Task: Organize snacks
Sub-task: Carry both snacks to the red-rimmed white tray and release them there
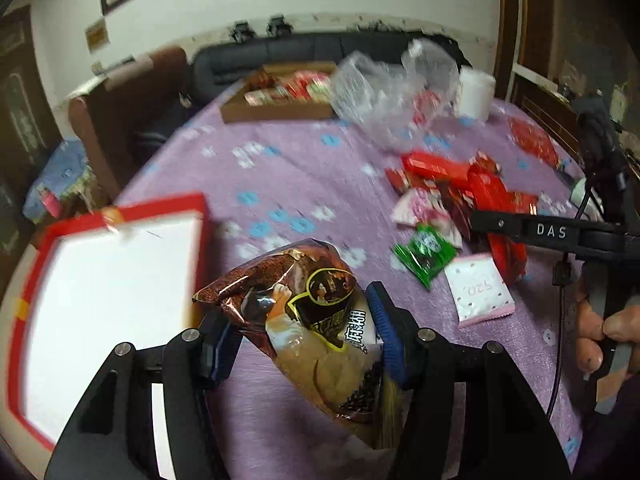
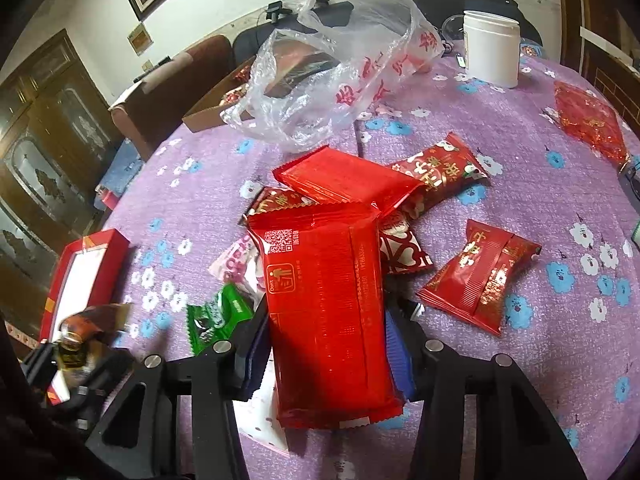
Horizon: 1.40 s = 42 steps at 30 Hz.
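My left gripper (image 1: 304,344) is shut on a brown snack bag (image 1: 316,320) and holds it above the purple tablecloth, beside a red box with a white inside (image 1: 108,280). My right gripper (image 2: 326,344) is shut on a long red snack packet (image 2: 324,312) at the near edge of a pile of red packets (image 2: 352,184). A green packet (image 2: 216,316) and a pink packet (image 2: 236,264) lie left of it. In the left wrist view the pile (image 1: 460,188), the green packet (image 1: 424,256) and a white-pink sachet (image 1: 480,288) lie to the right.
A cardboard tray of snacks (image 1: 280,92) stands at the far side. A clear plastic bag (image 2: 332,64) and a white tub (image 2: 490,48) lie behind the pile. A red foil bag (image 2: 588,124) lies far right. Chairs and a dark sofa ring the table.
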Tool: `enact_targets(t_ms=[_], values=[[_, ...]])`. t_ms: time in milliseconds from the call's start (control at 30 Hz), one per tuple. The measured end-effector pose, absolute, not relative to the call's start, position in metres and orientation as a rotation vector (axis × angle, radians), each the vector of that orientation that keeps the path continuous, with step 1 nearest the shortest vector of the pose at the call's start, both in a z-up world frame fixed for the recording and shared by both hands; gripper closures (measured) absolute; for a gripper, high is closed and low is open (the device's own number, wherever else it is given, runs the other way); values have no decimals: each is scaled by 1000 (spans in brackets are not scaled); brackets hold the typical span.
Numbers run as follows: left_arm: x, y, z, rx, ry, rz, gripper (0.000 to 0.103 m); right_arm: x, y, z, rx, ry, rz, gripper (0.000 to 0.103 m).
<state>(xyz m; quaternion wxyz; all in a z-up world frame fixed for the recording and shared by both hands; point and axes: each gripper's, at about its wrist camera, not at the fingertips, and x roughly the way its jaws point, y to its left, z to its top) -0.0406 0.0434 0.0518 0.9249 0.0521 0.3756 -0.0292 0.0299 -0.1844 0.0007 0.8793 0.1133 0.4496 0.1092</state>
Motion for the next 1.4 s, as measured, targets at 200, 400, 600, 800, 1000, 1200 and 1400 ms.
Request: enact_targets(t_ms=[200,400,600,800,1000,1200,1400], values=[[-62,83,77,93,683,23,45,23,-179,13,242,850,286,52],[-76,143,81,79,657,173,45,10,-176,29,265,703,287,52],[-67,195,68,94,698,323,45,-12,-149,60,279,552,296,52],[-58,223,48,110,760,403,44,-3,-62,67,269,662,509,52],[-55,244,34,137,797,482,44,11,46,41,202,836,665,52],[-56,254,32,218,774,569,43,8,103,16,161,915,752,53],[-63,253,36,285,712,657,24,-6,117,4,66,907,772,49]])
